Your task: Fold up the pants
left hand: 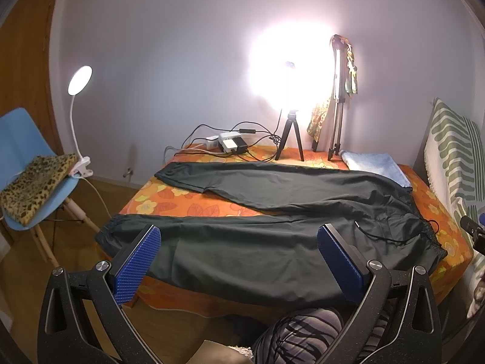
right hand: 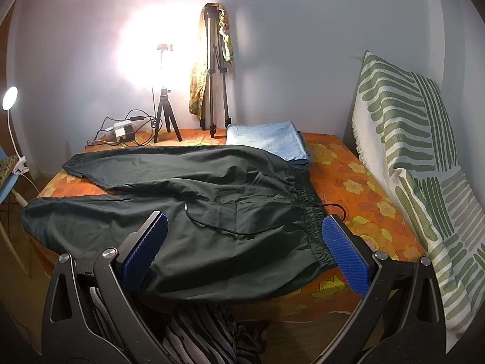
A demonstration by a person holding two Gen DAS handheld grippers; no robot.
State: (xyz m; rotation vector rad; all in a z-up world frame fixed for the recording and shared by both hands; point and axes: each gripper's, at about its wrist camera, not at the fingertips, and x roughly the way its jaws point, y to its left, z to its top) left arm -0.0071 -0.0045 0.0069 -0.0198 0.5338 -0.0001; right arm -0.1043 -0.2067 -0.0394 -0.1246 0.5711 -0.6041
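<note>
Dark green pants [left hand: 272, 230] [right hand: 188, 200] lie spread flat on an orange flowered bed cover [left hand: 169, 194] [right hand: 357, 182]. The waistband with its black drawstring is on the right, and both legs run to the left, splayed apart. My left gripper [left hand: 239, 242] hovers open above the near leg, its blue pads [left hand: 142, 261] wide apart and holding nothing. My right gripper [right hand: 245, 230] hovers open above the hip and waistband area, with its right pad [right hand: 342, 251] next to the elastic waistband. The near edge of the pants hangs slightly over the bed's front edge.
A folded light blue cloth [right hand: 269, 139] lies behind the waistband. Two tripods [left hand: 291, 133] [right hand: 215, 69], a very bright lamp, a power strip [left hand: 230, 144] and cables stand at the back. A blue chair [left hand: 27, 163] with a clip lamp is left; a green-patterned cushion [right hand: 418, 151] is right. A person's patterned leg [left hand: 303, 336] is below.
</note>
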